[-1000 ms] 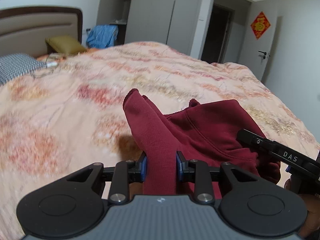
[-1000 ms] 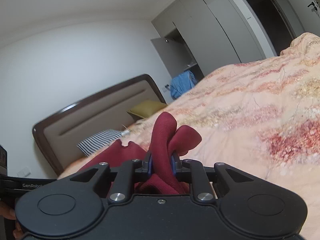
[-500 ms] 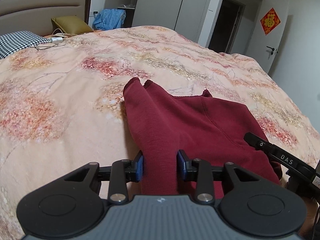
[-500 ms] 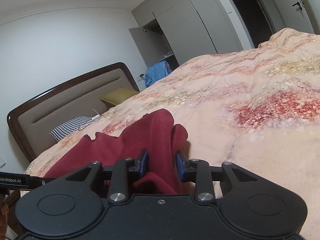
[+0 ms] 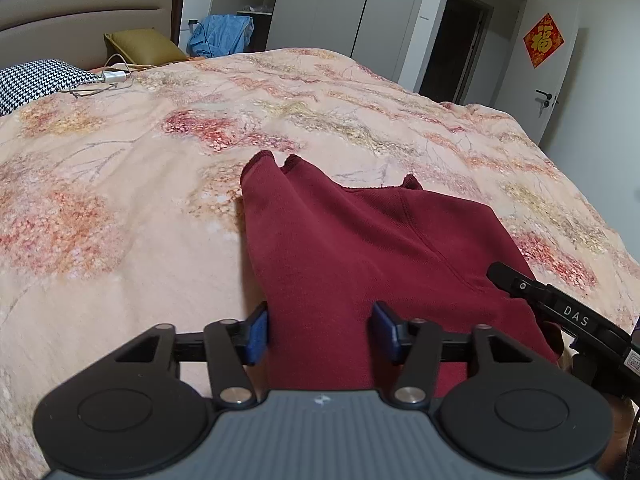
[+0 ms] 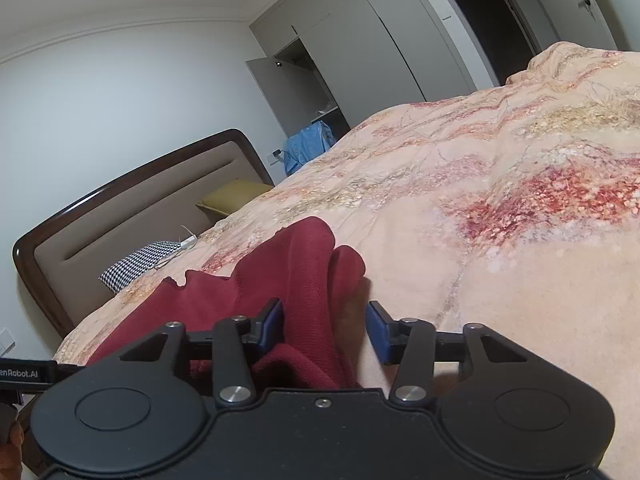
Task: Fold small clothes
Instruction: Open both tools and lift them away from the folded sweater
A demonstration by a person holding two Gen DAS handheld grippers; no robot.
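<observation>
Bedroom scene, peach floral bedspread (image 5: 160, 208) fills most of both views, padded headboard (image 6: 132, 216) at the far end, grey wardrobe doors (image 5: 320, 4) behind, a red paper decoration (image 5: 543, 40) on the white door at far right. Dark red garment (image 5: 360, 248) lies on the bedspread at the near side, spread mostly flat, one sleeve or folded edge running far-left with its cuff end bunched. Left gripper (image 5: 320, 330) is released, blue pads wide apart, the red fabric lying between them but not pinched. Right gripper (image 6: 325, 328) is also released, jaws spread; a raised fold of the garment (image 6: 304, 280) sits between the pads, close to the left pad, with bare bedspread showing beside the right pad. Right gripper body pokes into the left wrist view at near right, over the garment edge. Houndstooth pillow (image 5: 36, 80) and olive cushion (image 5: 140, 44) near the headboard, white charger with cable (image 5: 114, 77) beside them, blue clothing (image 5: 222, 34) heaped by the wardrobe.
</observation>
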